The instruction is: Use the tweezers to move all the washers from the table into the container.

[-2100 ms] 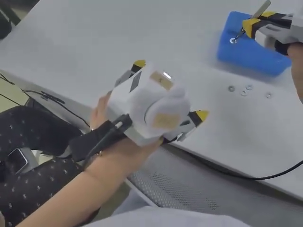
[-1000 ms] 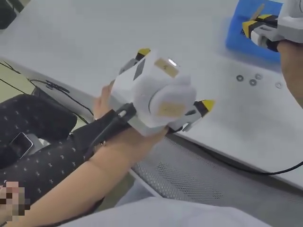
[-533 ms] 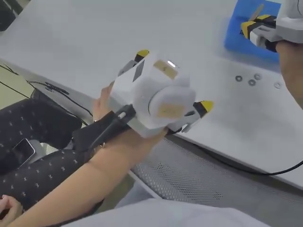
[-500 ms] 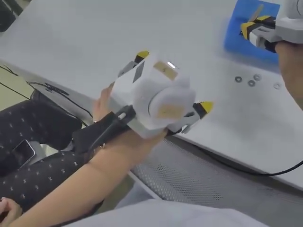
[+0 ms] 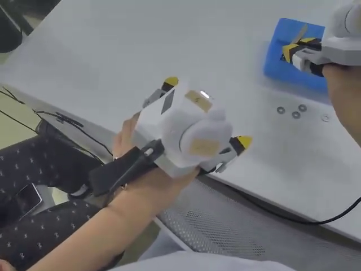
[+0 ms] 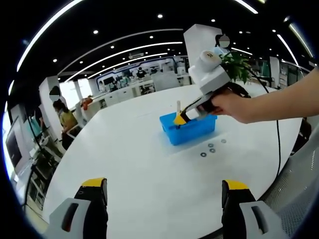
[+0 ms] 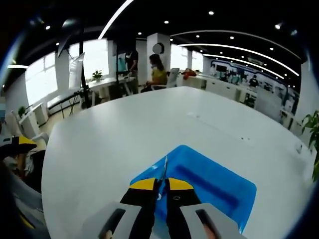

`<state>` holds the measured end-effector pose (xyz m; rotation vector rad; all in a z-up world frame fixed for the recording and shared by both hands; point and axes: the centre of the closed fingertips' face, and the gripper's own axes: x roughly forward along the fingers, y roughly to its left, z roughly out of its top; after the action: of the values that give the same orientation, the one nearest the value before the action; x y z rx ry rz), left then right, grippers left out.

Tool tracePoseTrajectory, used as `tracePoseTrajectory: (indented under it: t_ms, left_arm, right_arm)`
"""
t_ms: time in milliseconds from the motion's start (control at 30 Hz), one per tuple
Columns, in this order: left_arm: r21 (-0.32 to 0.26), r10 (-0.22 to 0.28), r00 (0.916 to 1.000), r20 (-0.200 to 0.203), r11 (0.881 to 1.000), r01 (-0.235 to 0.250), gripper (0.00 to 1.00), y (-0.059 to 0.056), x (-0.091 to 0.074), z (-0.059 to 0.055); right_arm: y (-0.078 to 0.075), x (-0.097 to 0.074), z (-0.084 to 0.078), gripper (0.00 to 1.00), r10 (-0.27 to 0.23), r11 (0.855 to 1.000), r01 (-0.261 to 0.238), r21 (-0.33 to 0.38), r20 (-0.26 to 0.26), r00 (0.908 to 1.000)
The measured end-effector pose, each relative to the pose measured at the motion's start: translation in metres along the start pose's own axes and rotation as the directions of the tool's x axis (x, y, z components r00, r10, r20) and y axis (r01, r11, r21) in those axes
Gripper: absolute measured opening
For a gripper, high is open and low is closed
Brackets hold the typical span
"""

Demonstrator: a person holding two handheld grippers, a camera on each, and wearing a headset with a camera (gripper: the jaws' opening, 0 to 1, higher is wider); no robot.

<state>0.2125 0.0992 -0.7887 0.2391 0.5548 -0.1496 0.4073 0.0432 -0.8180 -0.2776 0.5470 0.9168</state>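
Washers (image 5: 295,114) transfer | our right gripper (image 5: 293,52) clenches the tweezers (image 7: 164,172) above the blue container (image 5: 275,62), upper right of head view | the washer at their tips two seconds back no longer shows; we judge it dropped in | four wait on the table (image 5: 169,45) just below | left gripper (image 6: 163,185) gapes idle.

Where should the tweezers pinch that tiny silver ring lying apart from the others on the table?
Pinch the small silver metal washer by its rim, one tip of the thin metal tweezers in the hole, one outside, coming down from above. It lies flat on the white table, so its thin edge likely gives little to grab sideways.
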Motion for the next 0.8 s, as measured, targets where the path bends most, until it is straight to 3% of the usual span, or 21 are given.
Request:
tracePoseTrajectory:
  t_ms: [500, 800]
  left_arm:
    - [0.01, 0.002, 1.0, -0.002, 1.0, -0.002, 0.99, -0.001, 0.0, -0.001]
    - [0.013, 0.004, 1.0, -0.005, 1.0, -0.004, 0.98, 0.0, 0.0, -0.001]
  right_arm:
    - [-0.001, -0.025, 0.018, 0.0, -0.009, 1.0, 0.009, -0.001, 0.036, 0.9993]
    - [0.011, -0.051, 0.029, 0.0, 0.021, 1.0, -0.021, 0.0, 0.053, 0.9984]
